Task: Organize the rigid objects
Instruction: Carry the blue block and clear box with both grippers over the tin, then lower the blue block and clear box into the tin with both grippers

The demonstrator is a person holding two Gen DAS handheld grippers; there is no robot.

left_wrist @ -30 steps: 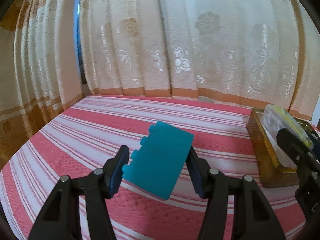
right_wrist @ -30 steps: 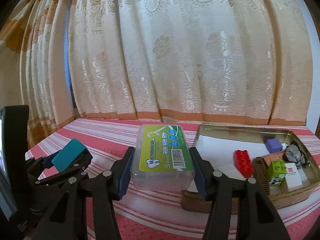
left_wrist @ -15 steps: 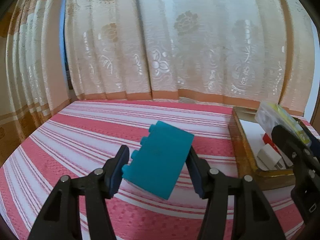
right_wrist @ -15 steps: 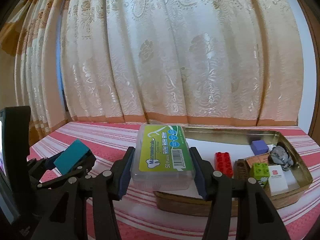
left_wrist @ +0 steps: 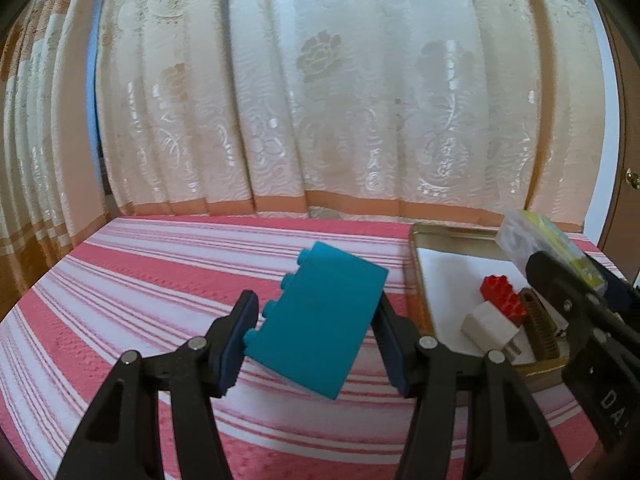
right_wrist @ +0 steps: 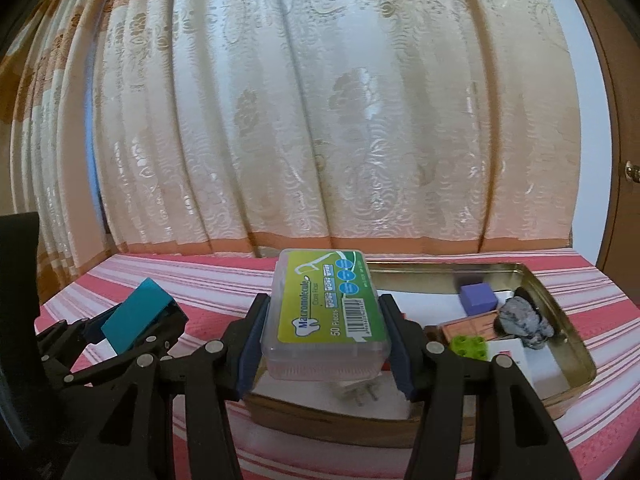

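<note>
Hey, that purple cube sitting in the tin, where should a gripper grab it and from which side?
Come from above and close on two opposite flat side faces of the purple cube. It sits upright in the tin with its top exposed, while the tin's back wall and the grey stone beside it crowd a level approach. Both grippers are full now: the right gripper with the floss box, the left gripper with the teal brick.

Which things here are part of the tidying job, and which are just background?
Job: teal brick in left gripper; floss box in right gripper; tin tray with red brick, purple cube, green brick.
Background: curtain, striped cloth.
</note>
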